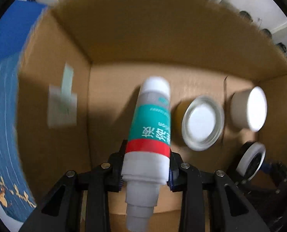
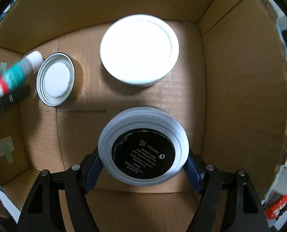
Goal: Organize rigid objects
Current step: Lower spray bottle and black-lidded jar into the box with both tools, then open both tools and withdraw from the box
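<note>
Nearest my left lens, the bottle (image 1: 148,135) sits clamped between my left fingers (image 1: 122,176) at its stepped white neck, long axis running from 6 o'clock up toward 12, base end pointing into the cardboard box (image 1: 124,38). My right fingers (image 2: 94,166) are closed on the round compact (image 2: 143,145), label side facing me. 2 items already rest on the box floor: a lidded jar (image 2: 55,79) at 10 o'clock and a white tub (image 2: 139,51) at 12. I judge 2 placed, 2 left to set down.
</note>
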